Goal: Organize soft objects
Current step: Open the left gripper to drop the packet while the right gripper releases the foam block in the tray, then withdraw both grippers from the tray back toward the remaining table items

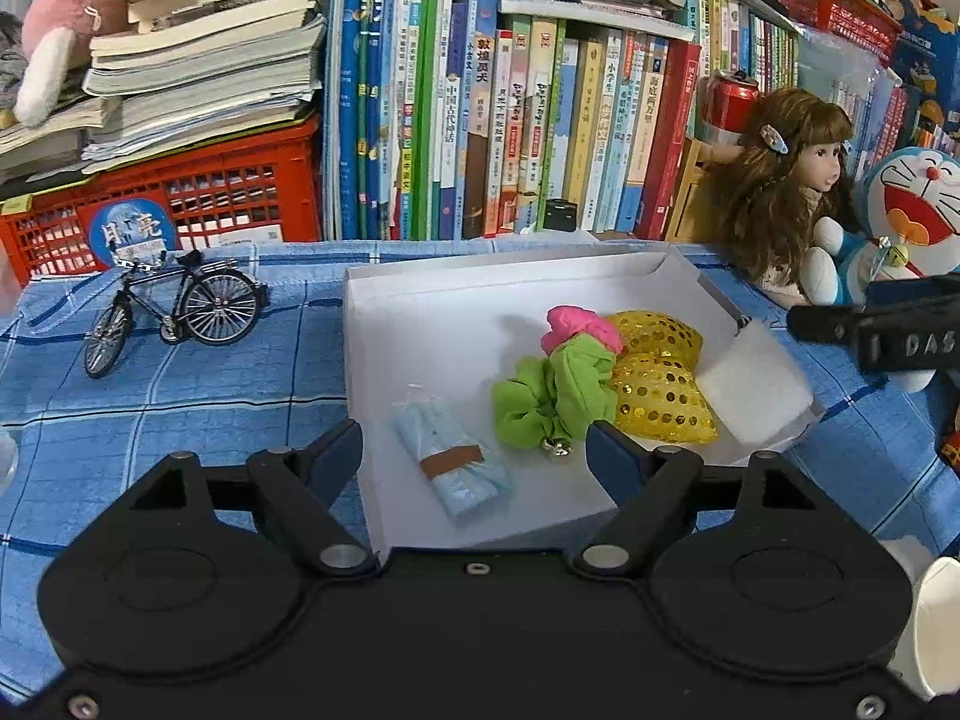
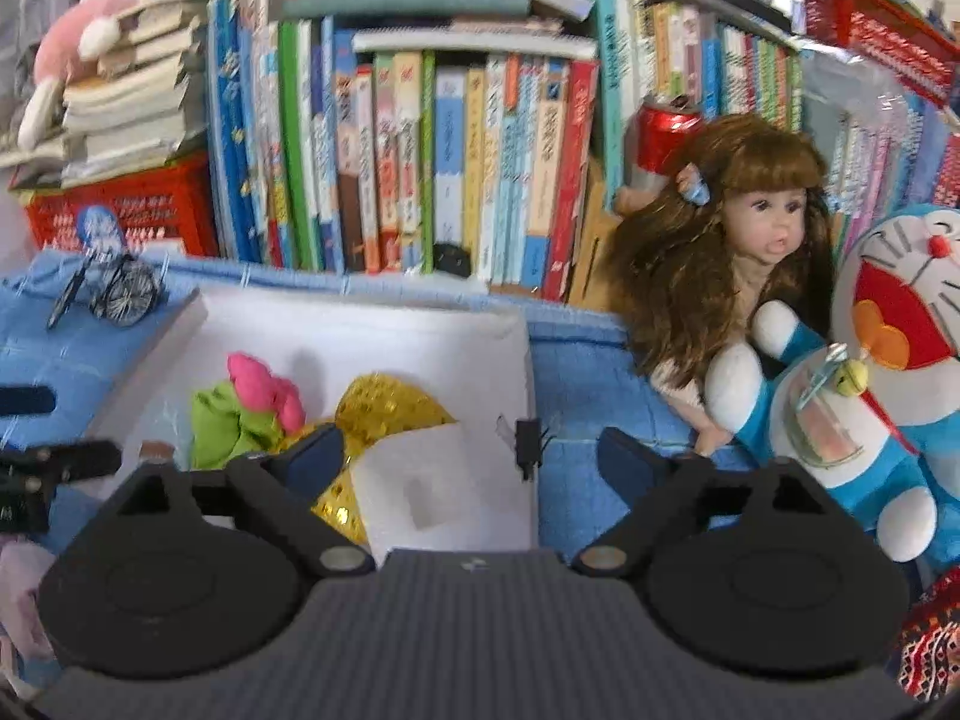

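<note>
Off to the far left of our left gripper (image 1: 475,450) a miniature bicycle (image 1: 174,307) stands on the blue checked cloth (image 1: 180,384). That gripper's fingers are spread wide and hold nothing; between them, just ahead, a rolled pale-blue cloth with a brown band (image 1: 453,459) lies in the white box lid (image 1: 420,324). Slightly right and farther on sit the green-and-pink scrunchie (image 1: 555,390) and, touching it, the yellow sequined bow (image 1: 660,375), then a white foam piece (image 1: 756,390). Our right gripper (image 2: 474,456) is also spread apart and empty, with the foam between its fingers; ahead to its right lean a long-haired doll (image 2: 738,252) and a Doraemon plush (image 2: 870,390).
</note>
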Demonstrator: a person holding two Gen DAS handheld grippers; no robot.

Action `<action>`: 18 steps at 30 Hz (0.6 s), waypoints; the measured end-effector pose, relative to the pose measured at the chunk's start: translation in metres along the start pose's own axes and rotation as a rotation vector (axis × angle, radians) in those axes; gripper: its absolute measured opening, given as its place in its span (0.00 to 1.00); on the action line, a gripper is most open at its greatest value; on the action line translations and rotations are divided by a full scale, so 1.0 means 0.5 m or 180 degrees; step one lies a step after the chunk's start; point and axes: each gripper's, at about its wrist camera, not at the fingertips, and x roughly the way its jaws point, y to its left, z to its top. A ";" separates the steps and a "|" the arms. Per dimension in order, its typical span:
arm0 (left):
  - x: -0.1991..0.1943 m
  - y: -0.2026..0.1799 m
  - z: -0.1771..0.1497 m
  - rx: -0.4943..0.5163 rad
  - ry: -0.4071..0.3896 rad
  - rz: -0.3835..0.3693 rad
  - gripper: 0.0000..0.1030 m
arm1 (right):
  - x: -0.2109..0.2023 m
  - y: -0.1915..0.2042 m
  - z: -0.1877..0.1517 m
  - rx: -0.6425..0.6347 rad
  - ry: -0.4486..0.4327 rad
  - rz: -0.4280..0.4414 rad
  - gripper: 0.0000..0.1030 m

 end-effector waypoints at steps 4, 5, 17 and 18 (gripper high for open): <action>-0.006 -0.001 -0.005 -0.0002 0.0011 0.0017 0.79 | -0.002 -0.005 0.009 0.0130 -0.0054 -0.0028 1.00; -0.007 -0.001 -0.006 0.0000 0.0014 0.0017 0.79 | 0.001 -0.004 0.010 0.0115 -0.0039 -0.0047 1.00; -0.058 0.008 -0.025 -0.0054 -0.0117 -0.0022 0.80 | -0.040 -0.004 -0.016 0.0080 -0.0083 0.0089 1.00; -0.066 0.008 -0.029 -0.0055 -0.0136 -0.0024 0.80 | -0.050 -0.001 -0.020 0.0053 -0.0109 0.0105 1.00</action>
